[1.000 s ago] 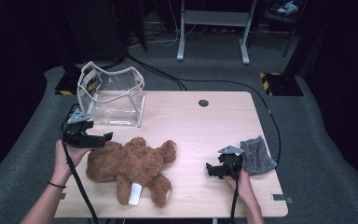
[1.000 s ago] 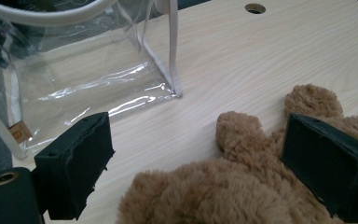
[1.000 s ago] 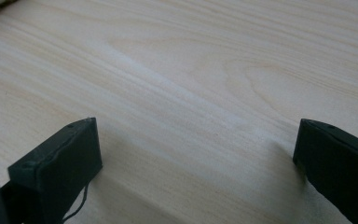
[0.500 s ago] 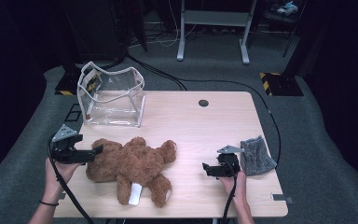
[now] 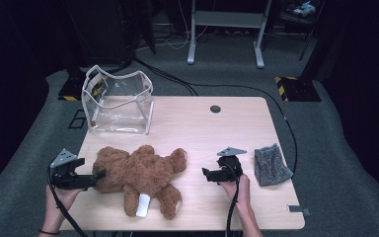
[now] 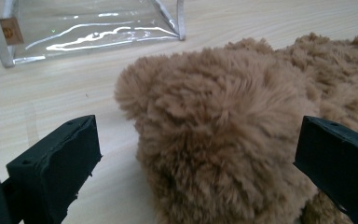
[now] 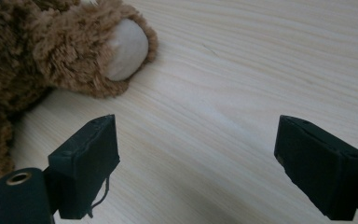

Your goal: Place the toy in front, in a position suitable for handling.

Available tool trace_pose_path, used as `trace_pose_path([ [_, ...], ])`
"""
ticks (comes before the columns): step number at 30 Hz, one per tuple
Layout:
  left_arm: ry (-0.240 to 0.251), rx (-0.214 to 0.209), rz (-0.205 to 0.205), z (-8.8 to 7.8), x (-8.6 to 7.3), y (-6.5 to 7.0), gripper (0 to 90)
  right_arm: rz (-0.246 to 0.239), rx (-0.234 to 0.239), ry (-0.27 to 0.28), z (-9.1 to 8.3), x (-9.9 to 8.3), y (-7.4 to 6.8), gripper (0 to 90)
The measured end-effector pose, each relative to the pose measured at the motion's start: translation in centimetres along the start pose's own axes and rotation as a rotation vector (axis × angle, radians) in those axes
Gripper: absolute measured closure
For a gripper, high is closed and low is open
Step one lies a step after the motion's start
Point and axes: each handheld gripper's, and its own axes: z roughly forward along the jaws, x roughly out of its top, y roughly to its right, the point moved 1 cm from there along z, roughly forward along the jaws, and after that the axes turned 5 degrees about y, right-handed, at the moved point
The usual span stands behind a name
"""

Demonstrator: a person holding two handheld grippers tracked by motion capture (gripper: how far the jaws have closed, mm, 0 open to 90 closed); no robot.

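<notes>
Lowered since the earlier frame, left gripper (image 5: 86,178) brackets the head of the teddy bear (image 5: 140,175) — lying mid-tabletop (image 5: 237,128) — jaws just widened, not pressing, ready to clamp; right gripper (image 5: 208,174) jaws closing slightly, open on nothing, near its paw.

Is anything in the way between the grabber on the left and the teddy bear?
Nothing visible is. The left gripper has its jaws open either side of the teddy bear, with only bare table around that end.
</notes>
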Motion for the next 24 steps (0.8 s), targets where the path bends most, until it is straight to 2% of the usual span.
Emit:
trace_pose_path([
  [3, -0.006, -0.006, 0.000, 0.0, -0.7, 0.0, 0.0, -0.024, -0.018, -0.014, 0.4, 0.5, -0.7, 12.7],
  [5, -0.020, -0.020, 0.010, 0.0, -1.1, 0.2, 0.0, -0.019, 0.001, -0.006, 0.6, 0.9, -1.1, 12.8],
  [6, -0.024, -0.025, 0.019, 0.0, -1.3, 0.4, 0.0, -0.037, 0.004, -0.002, 0.8, 1.1, -1.3, 12.7],
  [11, -0.036, -0.026, 0.049, 0.1, -2.0, 0.8, 0.0, -0.045, 0.038, 0.000, 1.9, 2.5, -2.7, 12.7],
  [14, -0.047, -0.030, 0.047, 0.3, -2.3, 0.8, 0.0, -0.061, 0.058, -0.007, 2.7, 3.3, -3.3, 12.8],
  [17, -0.053, -0.023, 0.063, 0.7, -2.7, 1.0, 0.1, -0.075, 0.080, -0.012, 3.8, 4.2, -3.8, 13.0],
  [20, -0.058, -0.021, 0.072, 1.2, -3.1, 1.0, 0.5, -0.056, 0.102, -0.032, 4.9, 4.9, -4.3, 12.7],
  [22, -0.061, -0.028, 0.070, 1.7, -3.4, 0.9, 0.8, -0.073, 0.116, -0.031, 5.6, 5.3, -4.3, 12.1],
  [23, -0.068, -0.033, 0.068, 1.8, -3.5, 0.9, 0.8, -0.065, 0.129, -0.031, 5.9, 5.4, -4.3, 12.1],
  [24, -0.056, -0.037, 0.067, 2.0, -3.6, 0.9, 0.9, -0.059, 0.132, -0.034, 6.1, 5.6, -4.4, 11.7],
])
